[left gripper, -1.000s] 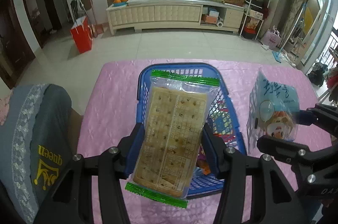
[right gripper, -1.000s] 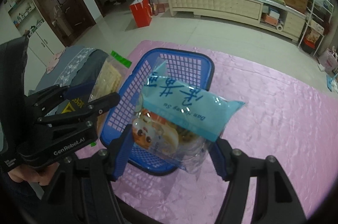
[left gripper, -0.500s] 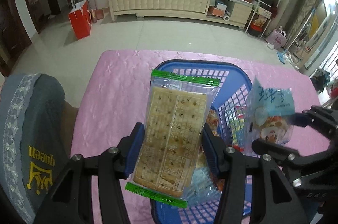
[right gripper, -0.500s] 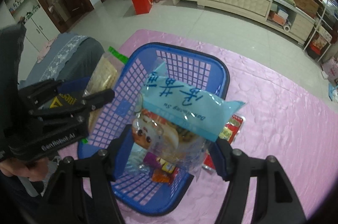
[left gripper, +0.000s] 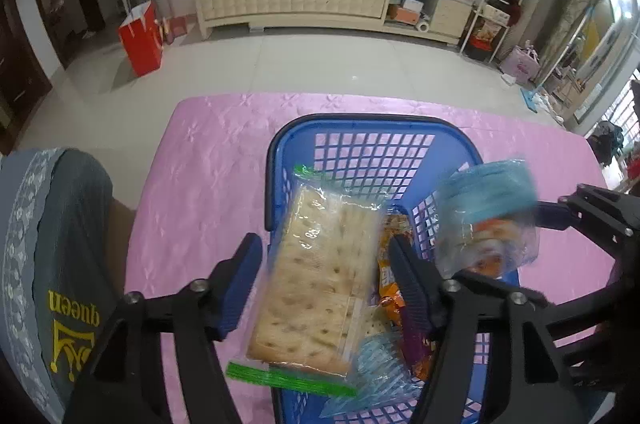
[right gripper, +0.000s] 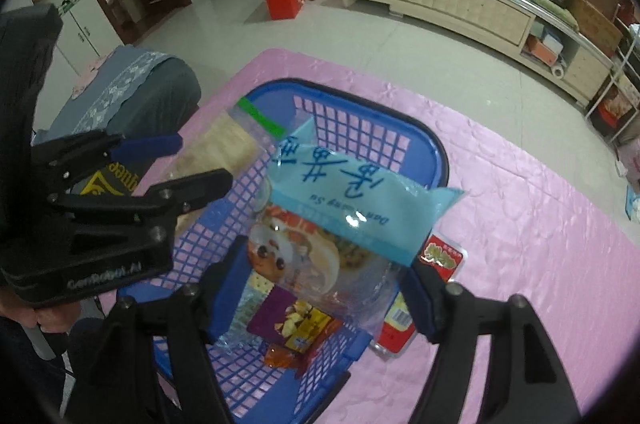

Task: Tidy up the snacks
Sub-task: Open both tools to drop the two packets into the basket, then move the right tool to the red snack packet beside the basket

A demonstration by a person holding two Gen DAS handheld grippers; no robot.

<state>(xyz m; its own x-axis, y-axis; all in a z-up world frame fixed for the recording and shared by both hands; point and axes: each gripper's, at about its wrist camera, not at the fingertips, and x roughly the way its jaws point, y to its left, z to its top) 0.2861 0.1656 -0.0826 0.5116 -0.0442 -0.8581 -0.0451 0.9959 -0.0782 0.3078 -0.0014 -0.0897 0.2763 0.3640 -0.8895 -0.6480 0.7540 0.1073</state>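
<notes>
Dim indoor light, heavy fisheye bending, black vignetted corners, motion-blurred blue snack bag (left gripper: 486, 212)

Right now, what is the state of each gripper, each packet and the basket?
left gripper: open, gaps beside the cracker pack
cracker pack: sealed, tilted, loose over the blue basket
right gripper: shut on the pastry bag
pastry bag: sealed, held above the blue basket
blue basket: upright, partly filled with snacks
</notes>
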